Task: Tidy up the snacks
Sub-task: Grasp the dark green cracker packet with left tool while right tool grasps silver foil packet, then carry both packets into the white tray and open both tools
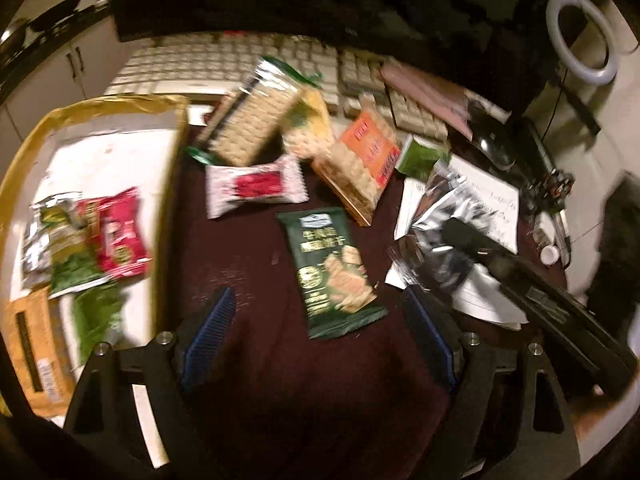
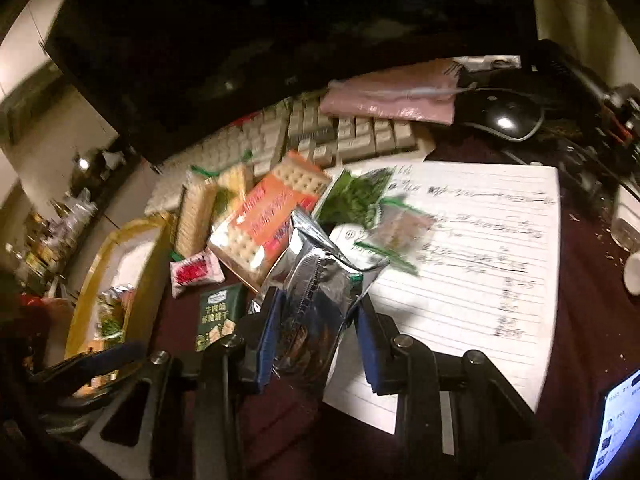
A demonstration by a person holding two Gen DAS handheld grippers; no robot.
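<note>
A few packets already lie in the gold-rimmed tray (image 1: 176, 152). Beside the tray on the table, several remain, among them the dark green packet (image 1: 330, 272). The left tool (image 1: 320, 344) is spread wide, empty. The right tool (image 2: 316, 332) clamps a silver packet (image 2: 316, 280).

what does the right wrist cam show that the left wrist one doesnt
Only the right wrist view: the right gripper around a silver packet, the full lined notebook page, a lit phone screen.

Only the left wrist view: the open left gripper above the dark tablecloth, a ring light, the red packet inside the gold-rimmed tray.

Both: the dark green cracker packet, orange cracker box, keyboard.
</note>
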